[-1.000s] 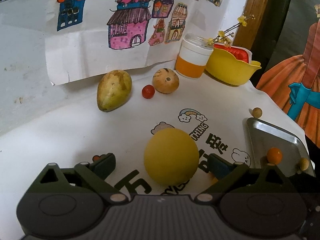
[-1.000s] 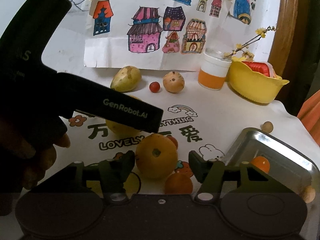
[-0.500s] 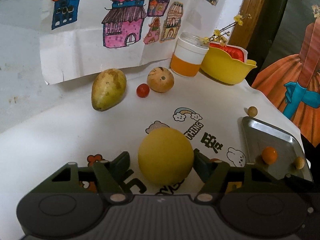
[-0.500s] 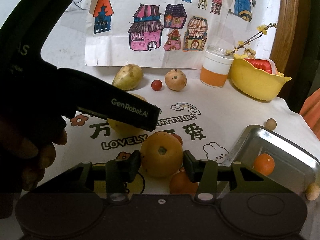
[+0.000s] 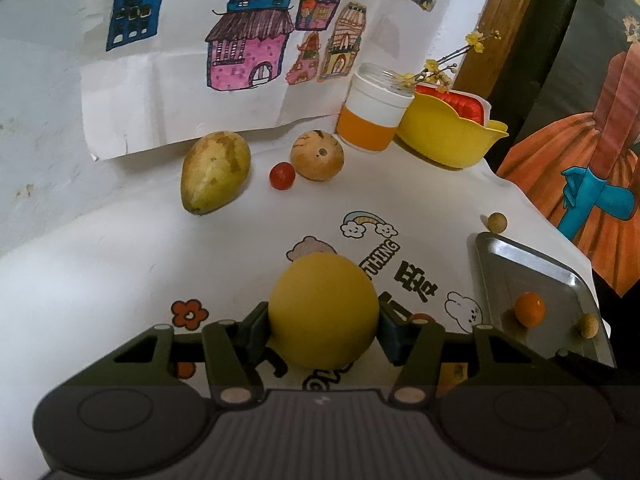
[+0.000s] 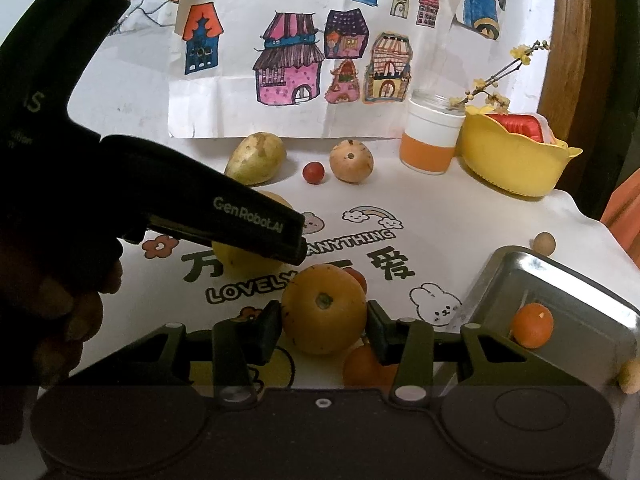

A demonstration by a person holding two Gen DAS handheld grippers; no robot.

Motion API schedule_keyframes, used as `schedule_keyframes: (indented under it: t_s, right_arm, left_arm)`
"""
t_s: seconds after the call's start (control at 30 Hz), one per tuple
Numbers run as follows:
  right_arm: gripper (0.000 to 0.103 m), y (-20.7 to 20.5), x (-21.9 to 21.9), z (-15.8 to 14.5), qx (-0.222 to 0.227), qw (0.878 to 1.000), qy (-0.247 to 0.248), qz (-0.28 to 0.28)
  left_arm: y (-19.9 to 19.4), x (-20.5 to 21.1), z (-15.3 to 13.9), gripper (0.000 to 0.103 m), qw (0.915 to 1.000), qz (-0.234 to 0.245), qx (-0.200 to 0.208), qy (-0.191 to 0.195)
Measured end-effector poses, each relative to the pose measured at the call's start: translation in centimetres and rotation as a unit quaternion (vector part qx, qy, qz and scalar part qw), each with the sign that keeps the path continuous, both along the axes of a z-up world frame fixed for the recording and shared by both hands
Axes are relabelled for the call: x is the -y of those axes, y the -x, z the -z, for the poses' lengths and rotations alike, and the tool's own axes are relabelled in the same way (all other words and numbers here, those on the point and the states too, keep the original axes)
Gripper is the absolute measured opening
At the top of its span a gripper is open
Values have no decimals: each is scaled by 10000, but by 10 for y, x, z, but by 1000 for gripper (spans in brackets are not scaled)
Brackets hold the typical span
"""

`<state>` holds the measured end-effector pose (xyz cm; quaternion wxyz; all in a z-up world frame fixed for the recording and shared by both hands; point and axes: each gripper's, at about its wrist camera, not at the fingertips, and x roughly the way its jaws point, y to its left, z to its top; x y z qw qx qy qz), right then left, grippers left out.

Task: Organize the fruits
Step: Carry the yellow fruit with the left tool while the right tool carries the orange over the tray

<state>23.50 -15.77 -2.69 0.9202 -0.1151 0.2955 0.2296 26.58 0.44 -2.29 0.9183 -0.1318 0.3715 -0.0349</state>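
Claws (image 5: 323, 330) (image 6: 323, 326) pinch fruits beside tray (image 6: 568, 280) edge.

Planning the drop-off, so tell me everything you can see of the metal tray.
The metal tray is a shallow, shiny, steel-looking rectangle with rounded corners and a raised rim. It lies flat on the white printed cloth at the table's right edge. Inside sit a small orange fruit and a small tan ball. Another tan ball lies just outside its far corner.

A white-painted wall (image 5: 36, 80) stood behind a table under a white cartoon-printed cloth (image 5: 120, 264). A creased paper drawing of colourful houses (image 6: 304, 60) hung there, beside a brown wooden frame (image 6: 560, 40). Lighting was dim.
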Motion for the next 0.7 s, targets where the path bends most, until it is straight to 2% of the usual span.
schedule_keyframes:
  t_s: [0.4,0.7]
  right_arm:
    - [46,12,6,-9,158,9996,-233,62]
    - [46,19,35,-24,371,9978,-360,405]
  left_arm:
    - [12,-6,-7,60,9995,-284,66,87]
    - [15,16,-20,60,9997,-136,202,98]
